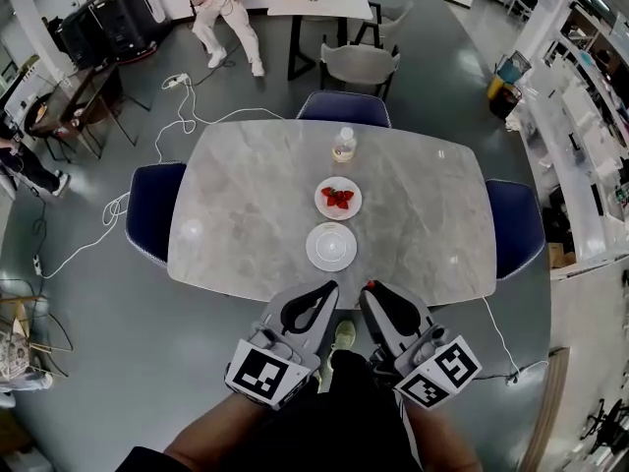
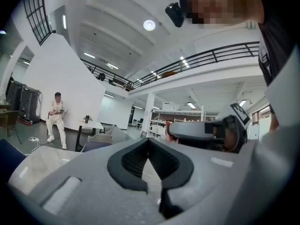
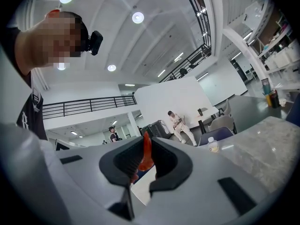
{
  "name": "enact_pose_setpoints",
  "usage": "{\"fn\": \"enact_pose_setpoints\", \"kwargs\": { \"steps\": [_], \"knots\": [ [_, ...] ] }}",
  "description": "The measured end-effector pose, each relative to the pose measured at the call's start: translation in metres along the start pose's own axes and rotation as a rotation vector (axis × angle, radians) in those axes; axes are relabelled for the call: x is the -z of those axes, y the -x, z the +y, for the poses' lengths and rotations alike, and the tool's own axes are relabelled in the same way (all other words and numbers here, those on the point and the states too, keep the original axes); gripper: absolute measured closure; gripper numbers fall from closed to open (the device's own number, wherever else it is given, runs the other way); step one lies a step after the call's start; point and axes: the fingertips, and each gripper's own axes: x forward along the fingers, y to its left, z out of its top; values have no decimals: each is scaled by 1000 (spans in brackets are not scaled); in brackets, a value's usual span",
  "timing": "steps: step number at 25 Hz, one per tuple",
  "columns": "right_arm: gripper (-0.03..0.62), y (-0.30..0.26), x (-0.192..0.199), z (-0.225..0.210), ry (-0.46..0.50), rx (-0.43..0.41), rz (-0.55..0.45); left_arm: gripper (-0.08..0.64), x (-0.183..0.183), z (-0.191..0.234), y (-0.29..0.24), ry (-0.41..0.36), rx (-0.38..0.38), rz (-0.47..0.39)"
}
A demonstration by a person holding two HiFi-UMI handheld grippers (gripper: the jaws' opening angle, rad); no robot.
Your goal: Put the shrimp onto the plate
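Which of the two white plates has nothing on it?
The round white plate farther from the clear plastic bottle is bare; the other round white plate, nearer the bottle, holds red shrimp.

Open-plan office or lab hall, probably: mezzanine railing, shelving (right wall), equipment cases.

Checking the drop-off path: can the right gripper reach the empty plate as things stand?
Probably yes. The right gripper, shut on a shrimp, hangs just off the near edge of the table; the empty plate lies right ahead of it, with nothing standing between.
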Motion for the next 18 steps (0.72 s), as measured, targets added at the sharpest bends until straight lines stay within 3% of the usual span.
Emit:
{"fn": "enact_pose_setpoints", "kwargs": {
  "steps": [9, 18],
  "knots": [
    [540, -47, 16, -64, 1, -33, 89, 552, 25, 44, -49, 21, -48, -14],
    [540, -91, 84, -148, 21, -77, 306, 552, 58, 93, -109, 50, -142, -14]
  ]
}}
